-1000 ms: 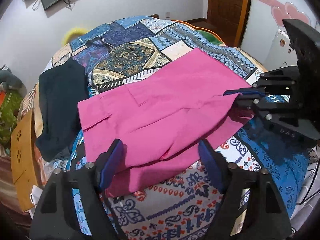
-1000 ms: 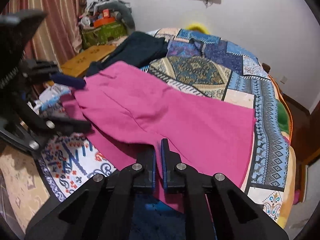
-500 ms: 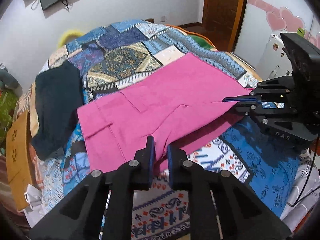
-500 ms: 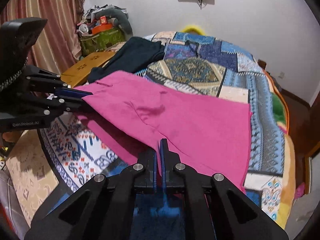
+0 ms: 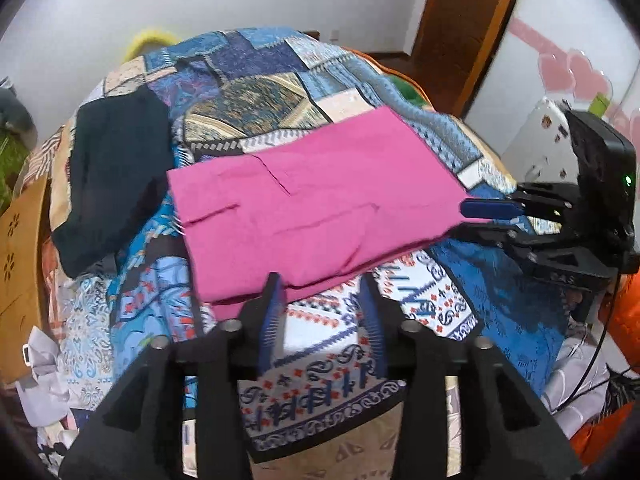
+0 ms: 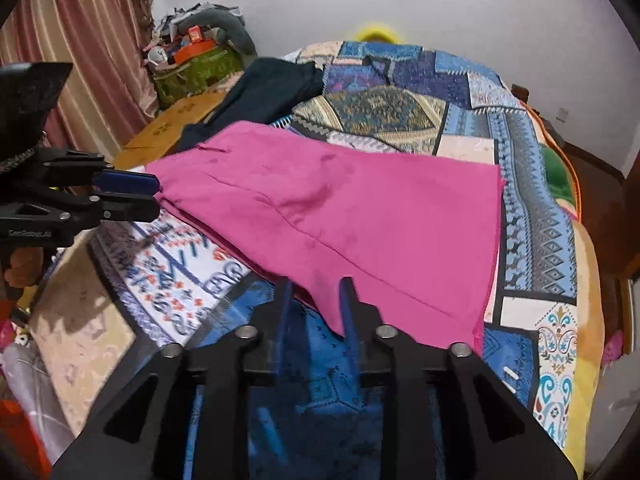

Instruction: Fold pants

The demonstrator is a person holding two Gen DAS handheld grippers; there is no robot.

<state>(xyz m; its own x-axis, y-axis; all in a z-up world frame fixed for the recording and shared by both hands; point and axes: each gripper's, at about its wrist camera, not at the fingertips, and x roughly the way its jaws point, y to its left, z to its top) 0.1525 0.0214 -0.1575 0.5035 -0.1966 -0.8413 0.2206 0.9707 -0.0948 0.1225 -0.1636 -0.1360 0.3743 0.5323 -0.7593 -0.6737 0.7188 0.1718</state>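
Left wrist view: the left claw [image 5: 322, 300] gapes empty just short of the pink pants [image 5: 312, 208]; the right claw [image 6: 314, 300] likewise stands apart.

Our left gripper [image 5: 324, 304] is matte black plastic, two angular fingers with blue ribbed pads [image 5: 270, 320] on the inner faces and round silver screws [image 5: 231, 325] behind the pads. Our right gripper [image 6: 316, 304] has the same build, with silver screws [image 6: 386, 331] behind its fingers. Well behind its fingers a black camera block [image 5: 604, 160] shows a green LED [image 5: 628, 179]. Faint embossed lettering [image 6: 30, 233] sits on the left gripper's side plate.
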